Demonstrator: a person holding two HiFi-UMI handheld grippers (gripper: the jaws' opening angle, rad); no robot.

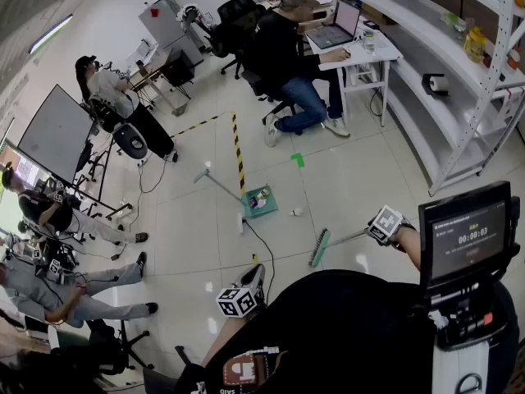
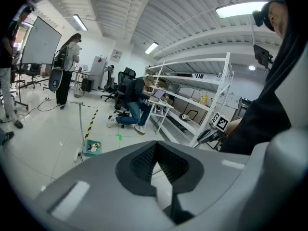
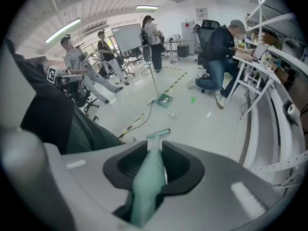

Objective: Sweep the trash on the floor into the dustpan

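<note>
A green dustpan (image 1: 260,201) stands on the white floor with some litter in it, its long handle (image 1: 217,183) leaning up and left. A small white scrap (image 1: 297,213) lies just right of it. The green broom head (image 1: 319,248) rests on the floor below that scrap. My right gripper (image 1: 385,224) is shut on the teal broom handle (image 3: 147,182); along it I see the broom head (image 3: 159,134), the scrap (image 3: 172,114) and the dustpan (image 3: 164,99). My left gripper (image 1: 256,276) is low and near my body, shut and holding nothing (image 2: 155,150). The dustpan (image 2: 91,148) sits far ahead of it.
A black cable and white power strip (image 1: 241,222) run beside the dustpan. Yellow-black tape (image 1: 238,150) and a green mark (image 1: 298,160) cross the floor. A seated person (image 1: 287,48) works at a desk, with shelving (image 1: 459,97) to the right. Several people and a whiteboard (image 1: 53,134) are at left.
</note>
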